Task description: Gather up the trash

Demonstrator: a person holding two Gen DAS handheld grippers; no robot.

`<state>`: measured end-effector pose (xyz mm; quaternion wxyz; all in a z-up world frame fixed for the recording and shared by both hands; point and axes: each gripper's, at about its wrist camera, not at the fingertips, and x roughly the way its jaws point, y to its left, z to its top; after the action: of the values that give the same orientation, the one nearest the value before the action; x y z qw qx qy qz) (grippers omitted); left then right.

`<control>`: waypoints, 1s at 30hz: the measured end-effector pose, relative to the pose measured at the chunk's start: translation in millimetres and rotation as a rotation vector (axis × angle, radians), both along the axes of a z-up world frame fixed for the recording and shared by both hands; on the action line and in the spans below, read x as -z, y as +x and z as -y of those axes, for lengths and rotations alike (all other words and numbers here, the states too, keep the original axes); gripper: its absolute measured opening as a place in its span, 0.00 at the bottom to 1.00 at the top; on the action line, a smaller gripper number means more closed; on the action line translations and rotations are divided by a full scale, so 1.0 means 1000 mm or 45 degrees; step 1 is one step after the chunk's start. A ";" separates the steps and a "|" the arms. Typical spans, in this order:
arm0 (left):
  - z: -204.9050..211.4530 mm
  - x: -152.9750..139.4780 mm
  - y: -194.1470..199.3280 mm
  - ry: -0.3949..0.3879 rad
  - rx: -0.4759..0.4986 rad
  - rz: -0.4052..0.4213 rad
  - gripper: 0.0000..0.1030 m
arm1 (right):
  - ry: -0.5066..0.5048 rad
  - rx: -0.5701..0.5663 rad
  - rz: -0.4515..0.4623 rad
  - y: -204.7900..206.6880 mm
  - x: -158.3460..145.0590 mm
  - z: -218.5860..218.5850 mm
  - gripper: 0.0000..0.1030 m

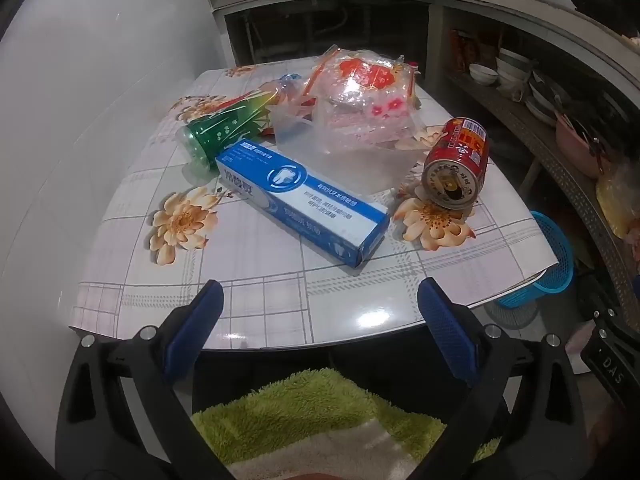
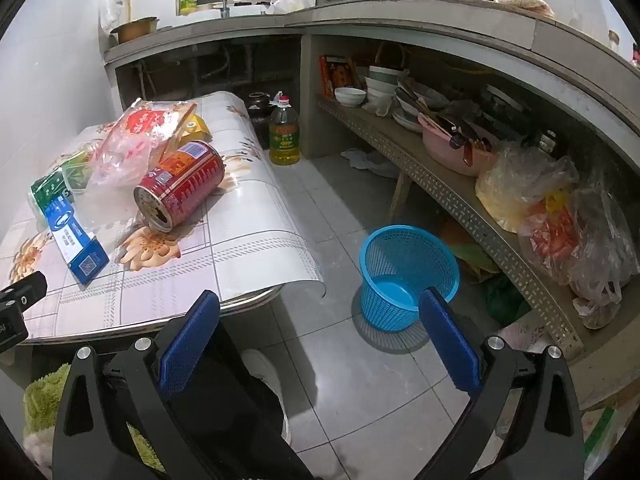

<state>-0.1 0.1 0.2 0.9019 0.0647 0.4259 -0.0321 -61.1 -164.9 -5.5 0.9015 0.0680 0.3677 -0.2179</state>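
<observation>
On the flowered table [image 1: 256, 292] lie a blue toothpaste box [image 1: 304, 200], a red can [image 1: 456, 162] on its side, a green plastic bottle [image 1: 228, 124] on its side and a crumpled clear wrapper [image 1: 360, 100]. My left gripper [image 1: 318, 308] hangs open over the table's near edge, short of the box, nothing between its fingers. The right wrist view shows the same can [image 2: 180, 186], box [image 2: 76, 246], wrapper [image 2: 132, 140] and bottle [image 2: 56, 184]. My right gripper [image 2: 320, 320] is open above the floor, right of the table, with the blue basket [image 2: 408, 276] just beyond its right finger.
A concrete counter runs along the back and right, its lower shelf [image 2: 440, 184] crowded with bowls, a pink basin and plastic bags. An oil bottle [image 2: 284, 132] stands on the tiled floor by the table's far corner. A green fuzzy cloth [image 1: 320, 412] lies below the left gripper.
</observation>
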 end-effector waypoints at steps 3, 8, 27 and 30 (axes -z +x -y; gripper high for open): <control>0.000 0.000 0.000 -0.003 0.003 -0.001 0.91 | -0.004 0.000 -0.001 0.000 0.000 -0.001 0.94; -0.001 -0.003 -0.002 -0.005 0.009 0.001 0.91 | -0.005 0.000 -0.002 0.000 -0.001 -0.002 0.94; -0.006 0.005 0.001 0.000 -0.001 -0.011 0.91 | -0.004 0.000 0.001 0.000 -0.001 -0.003 0.94; -0.006 0.005 0.001 -0.001 0.000 -0.011 0.91 | -0.003 0.000 0.001 -0.001 -0.001 -0.002 0.94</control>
<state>1.2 6.0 -4.9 0.9001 0.0641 0.4297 -0.0326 -62.1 -163.1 -4.6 0.9018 0.0671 0.3670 -0.2182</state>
